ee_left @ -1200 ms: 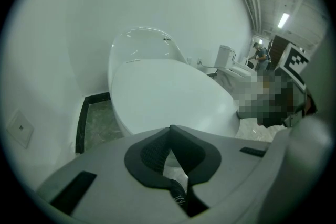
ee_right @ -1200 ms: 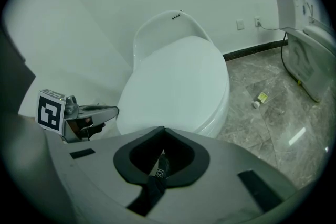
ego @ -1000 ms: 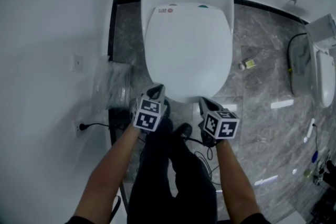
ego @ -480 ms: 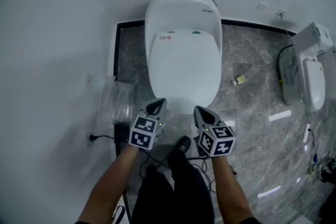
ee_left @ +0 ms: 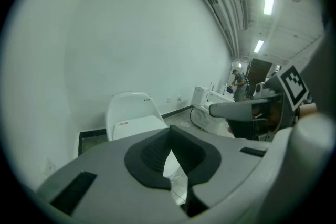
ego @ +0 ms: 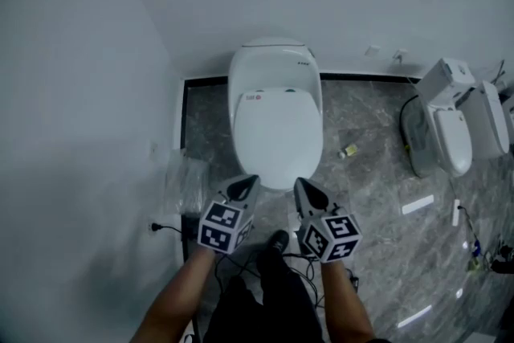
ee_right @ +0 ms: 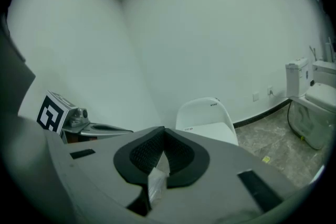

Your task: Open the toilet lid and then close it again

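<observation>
The white toilet [ego: 276, 68] stands against the back wall with its lid [ego: 277, 136] down flat. Both grippers hover side by side above the floor in front of its bowl, apart from it. My left gripper [ego: 243, 187] is shut and holds nothing; my right gripper [ego: 303, 189] is also shut and holds nothing. In the left gripper view the toilet [ee_left: 131, 107] lies beyond the closed left gripper [ee_left: 169, 132], with the right gripper [ee_left: 236, 109] alongside. The right gripper view shows the lid [ee_right: 210, 131] past the closed right gripper [ee_right: 164, 135].
A second toilet unit [ego: 454, 128] stands at the right. A small yellow object [ego: 348, 150] lies on the marble floor. A clear plastic bag [ego: 186, 181] and a plugged wall socket [ego: 155, 227] are at the left wall. Cables and my shoe [ego: 278, 241] are below the grippers.
Both grippers have risen together and drawn away from the toilet's front edge, and the toilet now looks smaller and farther off. The lid has stayed down.
</observation>
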`<state>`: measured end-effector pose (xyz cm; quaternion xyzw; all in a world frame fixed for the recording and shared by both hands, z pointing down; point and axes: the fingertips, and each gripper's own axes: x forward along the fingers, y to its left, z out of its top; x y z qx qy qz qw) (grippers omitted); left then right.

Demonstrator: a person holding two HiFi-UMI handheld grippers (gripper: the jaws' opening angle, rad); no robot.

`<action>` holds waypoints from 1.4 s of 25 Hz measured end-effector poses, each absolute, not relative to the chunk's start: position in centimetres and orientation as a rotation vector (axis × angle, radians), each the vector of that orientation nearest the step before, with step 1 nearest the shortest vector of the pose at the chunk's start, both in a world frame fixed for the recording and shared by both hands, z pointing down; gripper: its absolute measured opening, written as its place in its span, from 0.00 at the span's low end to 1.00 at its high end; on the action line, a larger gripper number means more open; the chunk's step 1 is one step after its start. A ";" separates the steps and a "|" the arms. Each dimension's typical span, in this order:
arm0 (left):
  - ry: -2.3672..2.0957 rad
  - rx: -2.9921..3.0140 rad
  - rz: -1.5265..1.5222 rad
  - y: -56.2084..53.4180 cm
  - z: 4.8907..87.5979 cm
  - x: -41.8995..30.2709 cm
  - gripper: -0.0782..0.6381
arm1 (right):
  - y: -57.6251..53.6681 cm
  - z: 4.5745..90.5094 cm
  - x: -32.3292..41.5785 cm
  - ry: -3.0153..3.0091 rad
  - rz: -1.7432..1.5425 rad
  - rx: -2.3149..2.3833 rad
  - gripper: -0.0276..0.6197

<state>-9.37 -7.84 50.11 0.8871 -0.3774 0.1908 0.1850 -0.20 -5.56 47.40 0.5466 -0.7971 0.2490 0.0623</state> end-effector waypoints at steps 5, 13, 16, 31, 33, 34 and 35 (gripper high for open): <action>-1.044 2.606 0.430 -4.9 45.0 -10.7 0.12 | -2.7 41.7 -1.8 -2.461 0.569 1.733 0.06; -1.081 2.754 0.266 4.3 34.1 -13.3 0.12 | 6.7 32.2 -5.0 -2.570 0.384 1.765 0.06; -1.092 2.762 0.214 7.1 32.1 -14.2 0.12 | 9.5 30.2 -6.7 -2.604 0.337 1.751 0.06; -1.217 2.781 0.096 12.5 24.8 -15.1 0.12 | 15.4 22.9 -7.8 -2.714 0.174 1.672 0.05; -1.236 2.789 0.089 12.2 24.1 -15.2 0.12 | 15.1 22.6 -8.1 -2.725 0.161 1.648 0.05; -1.246 2.792 0.087 12.0 23.9 -15.2 0.12 | 14.9 22.5 -8.2 -2.728 0.157 1.640 0.05; -1.255 2.793 0.087 11.8 23.6 -15.2 0.12 | 14.7 22.3 -8.2 -2.729 0.154 1.636 0.05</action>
